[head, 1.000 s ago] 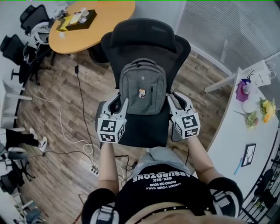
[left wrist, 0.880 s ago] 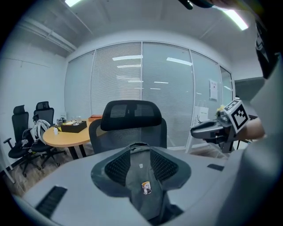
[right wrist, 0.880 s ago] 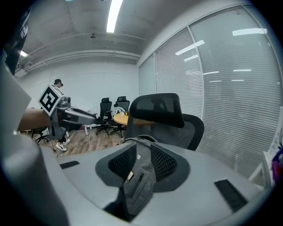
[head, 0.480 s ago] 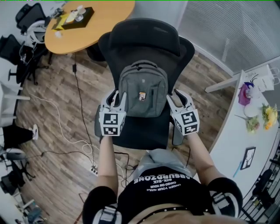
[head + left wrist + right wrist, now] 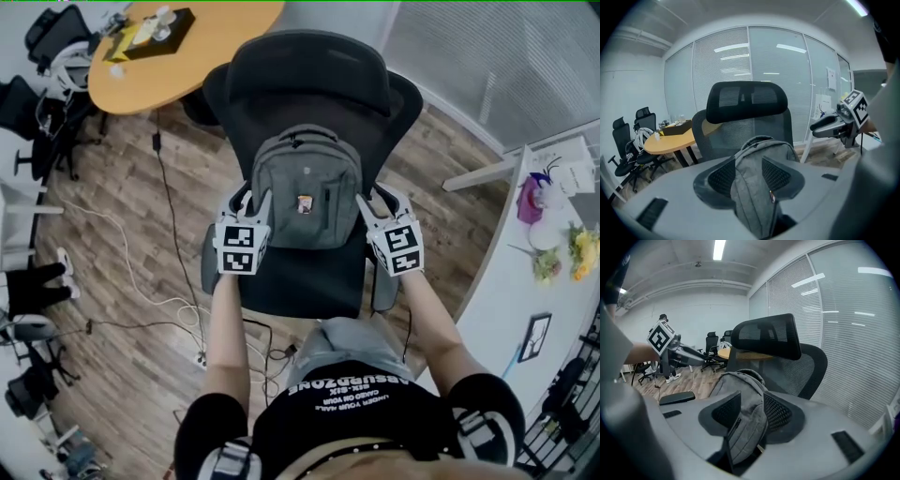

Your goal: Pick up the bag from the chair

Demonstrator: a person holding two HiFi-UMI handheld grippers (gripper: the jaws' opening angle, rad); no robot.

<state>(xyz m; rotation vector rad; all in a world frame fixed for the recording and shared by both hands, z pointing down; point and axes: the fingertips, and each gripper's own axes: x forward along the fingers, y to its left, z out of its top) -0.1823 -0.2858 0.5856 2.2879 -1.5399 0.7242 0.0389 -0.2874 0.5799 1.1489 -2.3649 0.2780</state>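
A grey backpack (image 5: 305,187) stands upright on the seat of a black office chair (image 5: 309,70), leaning on its backrest. My left gripper (image 5: 254,202) is at the bag's left side and my right gripper (image 5: 377,202) at its right side, about level with its lower half. In the left gripper view the bag (image 5: 754,206) fills the gap between the open jaws of the left gripper (image 5: 750,171). The right gripper view shows the same: the bag's side (image 5: 736,387) runs between the open jaws of the right gripper (image 5: 751,411). Neither pair of jaws looks closed onto the fabric.
The chair's armrests (image 5: 211,267) lie just under both grippers. A round wooden table (image 5: 178,47) stands behind the chair to the left. Cables (image 5: 169,216) trail over the wood floor. A white desk (image 5: 553,272) with small items is at the right. More office chairs (image 5: 28,94) stand far left.
Both grippers have moved forward along the armrests and now flank the bag, with its sides between their jaws. The bag and chair have not moved.
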